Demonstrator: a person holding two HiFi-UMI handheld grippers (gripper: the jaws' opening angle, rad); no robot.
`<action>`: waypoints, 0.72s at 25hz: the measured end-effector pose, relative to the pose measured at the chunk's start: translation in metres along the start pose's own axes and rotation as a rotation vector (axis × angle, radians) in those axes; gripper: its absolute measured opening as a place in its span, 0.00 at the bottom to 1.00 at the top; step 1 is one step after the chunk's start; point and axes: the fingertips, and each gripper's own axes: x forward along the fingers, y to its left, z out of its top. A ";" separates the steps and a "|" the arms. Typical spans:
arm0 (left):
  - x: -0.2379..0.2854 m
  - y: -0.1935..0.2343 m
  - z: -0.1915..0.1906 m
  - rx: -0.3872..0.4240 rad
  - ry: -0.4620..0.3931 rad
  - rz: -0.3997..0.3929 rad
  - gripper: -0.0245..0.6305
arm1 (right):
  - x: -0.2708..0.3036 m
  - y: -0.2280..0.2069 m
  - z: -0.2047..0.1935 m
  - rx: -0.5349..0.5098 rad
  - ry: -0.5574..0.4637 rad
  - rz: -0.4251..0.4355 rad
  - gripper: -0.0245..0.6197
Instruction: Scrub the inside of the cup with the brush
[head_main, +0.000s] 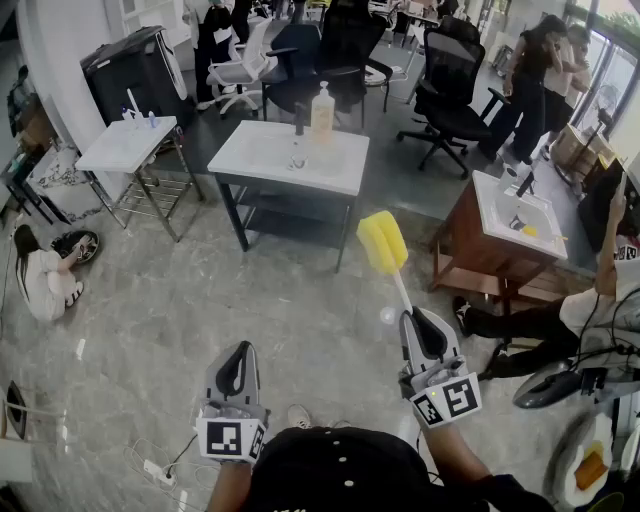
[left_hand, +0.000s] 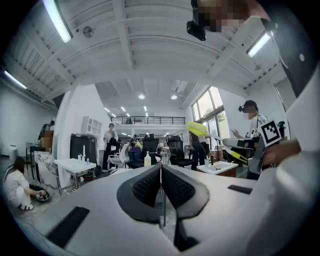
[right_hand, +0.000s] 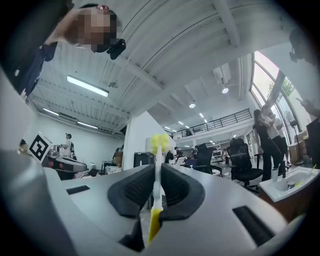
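My right gripper (head_main: 416, 318) is shut on the white handle of a brush whose yellow sponge head (head_main: 382, 243) sticks up and forward over the floor. In the right gripper view the handle (right_hand: 157, 185) runs between the closed pads, with the yellow head (right_hand: 160, 142) beyond them. My left gripper (head_main: 240, 350) hangs to the left, shut and empty; its pads (left_hand: 150, 187) meet with nothing between them. From the left gripper view the brush head (left_hand: 197, 128) and the right gripper (left_hand: 248, 150) show at the right. I cannot make out a cup for certain.
A white sink table (head_main: 262, 160) with a soap bottle (head_main: 322, 113) stands ahead. A wooden sink cabinet (head_main: 465, 245) is at the right and a small white table (head_main: 115, 150) at the left. Office chairs (head_main: 450, 85) stand behind. One person sits on the floor (head_main: 40, 280), another at the right (head_main: 590, 310).
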 end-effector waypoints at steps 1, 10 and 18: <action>0.000 0.001 -0.001 0.000 0.000 -0.001 0.08 | 0.000 0.000 0.000 0.001 0.000 -0.003 0.12; 0.003 0.010 -0.005 -0.001 0.001 -0.008 0.08 | 0.009 0.007 -0.006 -0.006 0.001 0.005 0.12; 0.005 0.038 -0.004 0.001 -0.007 -0.028 0.08 | 0.028 0.024 -0.009 0.018 -0.019 -0.014 0.12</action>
